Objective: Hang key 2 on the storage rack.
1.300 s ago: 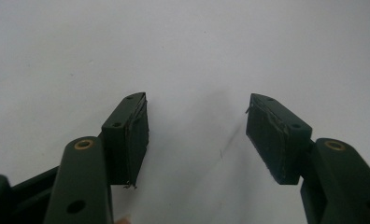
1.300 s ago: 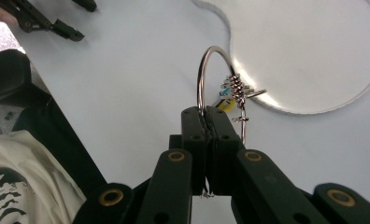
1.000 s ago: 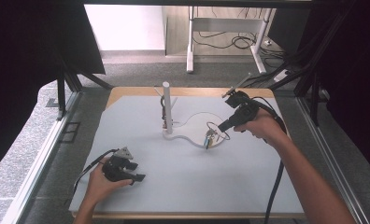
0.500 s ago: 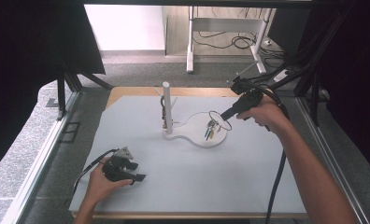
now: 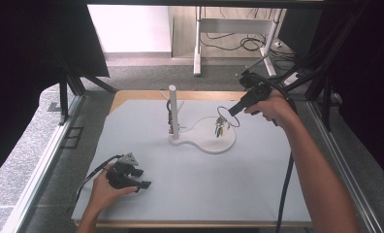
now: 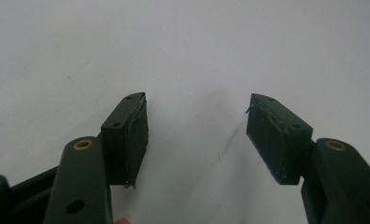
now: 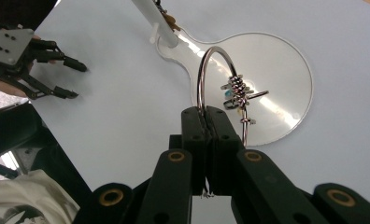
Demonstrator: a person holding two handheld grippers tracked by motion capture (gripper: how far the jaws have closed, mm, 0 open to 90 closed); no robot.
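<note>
A large metal key ring (image 7: pixel 210 79) with several keys (image 5: pixel 220 127) hanging from it is lifted above the white round base (image 5: pixel 214 141) of a stand. My right gripper (image 7: pixel 205 119) is shut on the ring's edge, and in the high view that right gripper (image 5: pixel 231 112) is at the back right. The stand's white upright post (image 5: pixel 173 111) rises at the base's left end. My left gripper (image 5: pixel 142 178) rests low at the front left, open, with nothing between its pads (image 6: pixel 137 135).
A light blue mat (image 5: pixel 180 184) covers the table, with a wooden edge (image 5: pixel 132 94) at the back. Black frame struts (image 5: pixel 326 92) stand to the right and a grey rail (image 5: pixel 44 160) runs along the left. The right gripper's cable (image 5: pixel 284 189) trails toward the front.
My right gripper has lifted the key ring and carried it back and to the right, from the mat to above the stand's round base. The left gripper has stayed put.
</note>
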